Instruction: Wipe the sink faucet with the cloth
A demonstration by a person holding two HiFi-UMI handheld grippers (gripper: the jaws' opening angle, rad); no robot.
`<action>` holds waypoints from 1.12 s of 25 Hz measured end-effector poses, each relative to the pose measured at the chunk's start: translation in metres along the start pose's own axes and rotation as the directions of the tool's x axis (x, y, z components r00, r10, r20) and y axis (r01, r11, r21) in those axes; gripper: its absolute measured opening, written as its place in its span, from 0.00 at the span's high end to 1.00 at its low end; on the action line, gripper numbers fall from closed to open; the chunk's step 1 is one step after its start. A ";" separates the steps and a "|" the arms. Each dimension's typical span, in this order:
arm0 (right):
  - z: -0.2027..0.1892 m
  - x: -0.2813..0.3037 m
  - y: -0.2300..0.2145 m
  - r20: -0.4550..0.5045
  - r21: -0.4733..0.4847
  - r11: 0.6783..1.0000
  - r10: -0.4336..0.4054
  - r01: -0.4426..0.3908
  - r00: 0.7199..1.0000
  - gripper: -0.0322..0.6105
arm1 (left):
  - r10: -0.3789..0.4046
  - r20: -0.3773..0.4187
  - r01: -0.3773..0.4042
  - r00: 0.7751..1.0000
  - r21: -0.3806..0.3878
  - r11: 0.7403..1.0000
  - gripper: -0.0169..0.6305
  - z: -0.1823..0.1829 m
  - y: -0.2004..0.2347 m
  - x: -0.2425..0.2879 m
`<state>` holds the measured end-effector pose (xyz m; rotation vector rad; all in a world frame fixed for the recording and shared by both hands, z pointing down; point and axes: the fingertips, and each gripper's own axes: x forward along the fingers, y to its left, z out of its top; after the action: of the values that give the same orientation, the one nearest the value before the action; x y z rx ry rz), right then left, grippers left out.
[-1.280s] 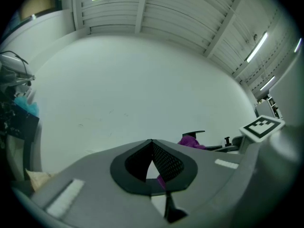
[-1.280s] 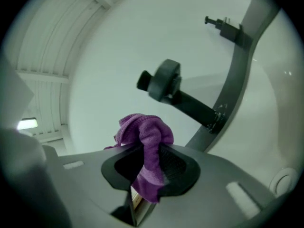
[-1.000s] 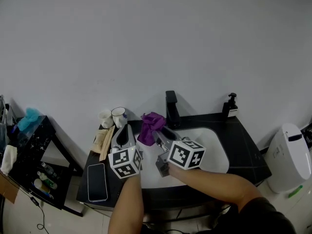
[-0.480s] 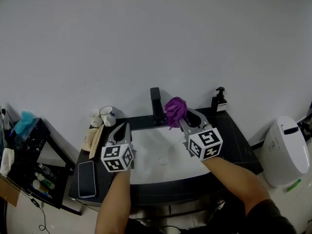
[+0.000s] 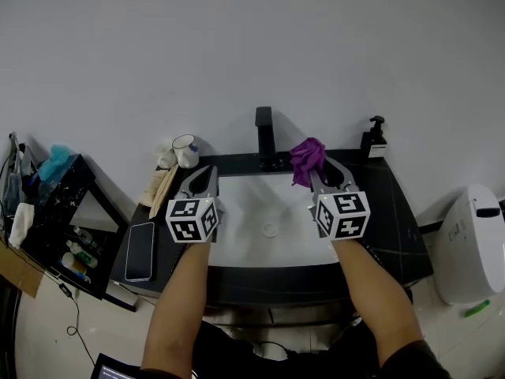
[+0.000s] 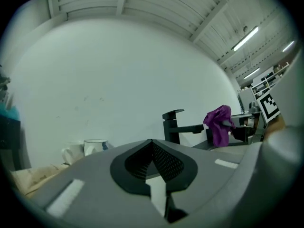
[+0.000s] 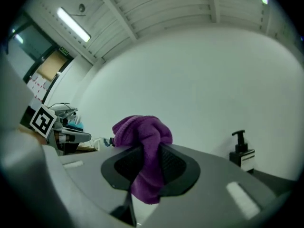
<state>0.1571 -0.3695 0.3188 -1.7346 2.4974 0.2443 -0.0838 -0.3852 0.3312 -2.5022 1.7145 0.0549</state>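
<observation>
The black faucet (image 5: 263, 136) stands at the back of the white sink (image 5: 237, 219). My right gripper (image 5: 311, 169) is shut on a purple cloth (image 5: 306, 158), which hangs bunched from the jaws to the right of the faucet and apart from it. The right gripper view shows the cloth (image 7: 142, 146) pinched between the dark pads. My left gripper (image 5: 208, 172) hovers over the sink's left rim, shut with nothing in it. The left gripper view shows that gripper (image 6: 152, 144), the faucet (image 6: 175, 126) and the cloth (image 6: 218, 125) beyond it.
A soap dispenser (image 5: 374, 139) stands on the dark counter (image 5: 394, 212) at the back right. Two mugs (image 5: 180, 151) and wooden pieces sit at the back left, and a phone (image 5: 139, 251) lies on the left counter. A black shelf (image 5: 55, 219) is to the left, a white bin (image 5: 473, 243) to the right.
My right gripper carried the purple cloth from the faucet's left side across to its right, away from the spout. The left gripper stayed near the sink's left rim.
</observation>
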 end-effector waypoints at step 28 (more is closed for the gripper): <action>-0.003 0.001 0.000 -0.006 -0.042 0.999 -0.002 0.002 1.000 0.82 | -0.023 -0.024 0.026 0.999 0.122 0.992 0.95 -0.003 -0.016 0.000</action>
<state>0.1570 -0.3708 0.3221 -1.7560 2.5122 0.2945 -0.0687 -0.3798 0.3348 -2.4437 1.6420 -0.0780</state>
